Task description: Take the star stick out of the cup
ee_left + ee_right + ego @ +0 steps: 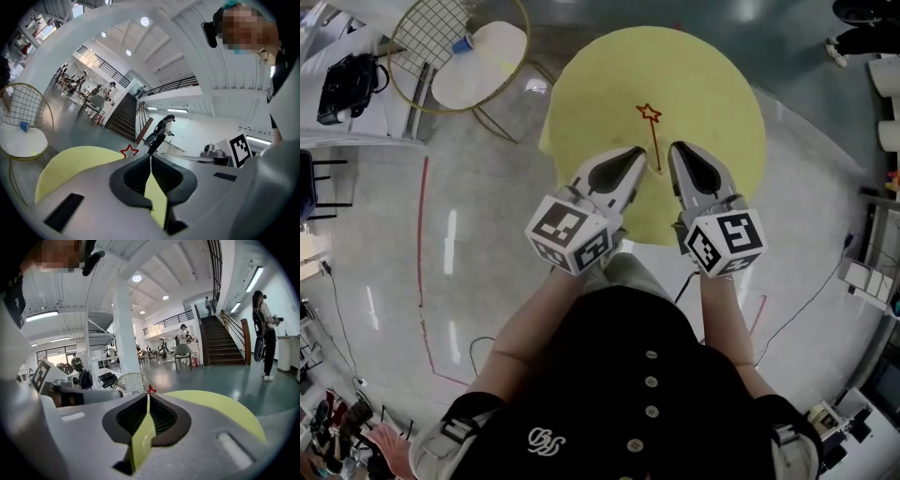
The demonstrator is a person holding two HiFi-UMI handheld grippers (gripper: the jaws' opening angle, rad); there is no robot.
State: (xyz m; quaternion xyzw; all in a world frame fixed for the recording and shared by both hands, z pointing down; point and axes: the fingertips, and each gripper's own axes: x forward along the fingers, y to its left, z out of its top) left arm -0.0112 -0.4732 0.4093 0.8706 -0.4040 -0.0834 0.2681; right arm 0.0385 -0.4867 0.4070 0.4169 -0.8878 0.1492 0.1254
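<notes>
Head view: left gripper (pixel 637 153) and right gripper (pixel 676 148) side by side over yellow table (pixel 722 103), star stick (pixel 654 141) flat between their tips | Left gripper view: jaws pressed together, empty, star just left of tip | Right gripper view: jaws pressed together, empty, star just beyond tip

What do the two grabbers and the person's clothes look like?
The left gripper and right gripper are pale grey with pointed jaws and black ribbed pads. Each carries a cube of black-and-white square markers. The person wears a black top with round buttons.
</notes>
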